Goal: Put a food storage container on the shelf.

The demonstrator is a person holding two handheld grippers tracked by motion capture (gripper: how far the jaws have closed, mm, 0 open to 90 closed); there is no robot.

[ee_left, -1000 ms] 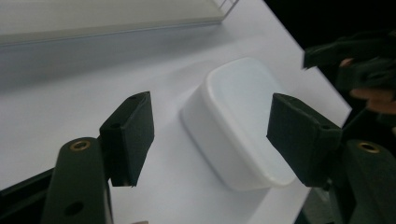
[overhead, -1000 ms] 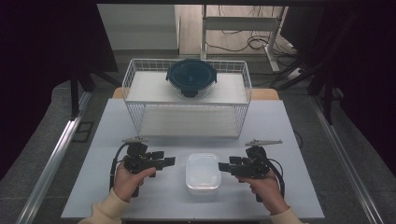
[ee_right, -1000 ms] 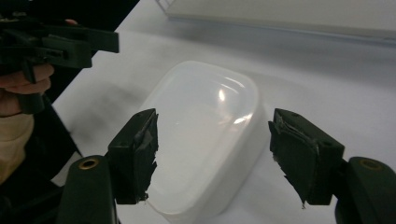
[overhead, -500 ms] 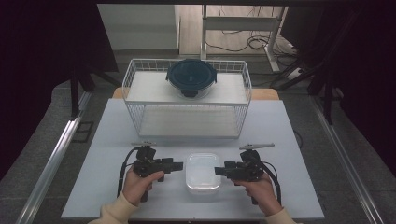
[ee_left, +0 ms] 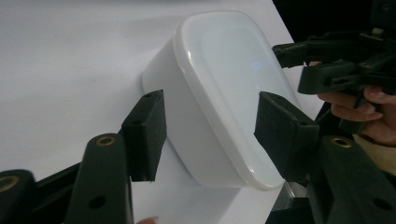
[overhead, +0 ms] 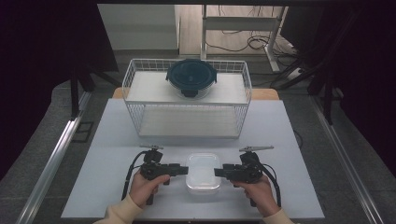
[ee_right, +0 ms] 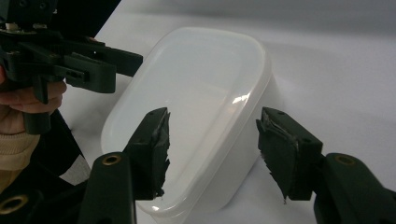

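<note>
A white rectangular lidded container (overhead: 203, 173) lies flat on the table near its front edge. My left gripper (overhead: 185, 170) reaches its left side and my right gripper (overhead: 217, 172) its right side, tips pointing at each other. In the left gripper view the open jaws of my left gripper (ee_left: 210, 126) straddle the near end of the container (ee_left: 224, 70), one pad (ee_left: 145, 126) beside its wall and the other over the lid edge. In the right gripper view my right gripper (ee_right: 212, 144) also stands open, straddling the container (ee_right: 196, 84). Neither is clamped on it.
A white wire rack (overhead: 187, 100) stands at the back of the grey table (overhead: 116, 140), with a dark blue round lidded bowl (overhead: 191, 77) on its upper shelf. Metal rails run along both sides of the table.
Both grippers have moved inward from either side, from a gap away to the ends of the white container. The container itself has not moved.
</note>
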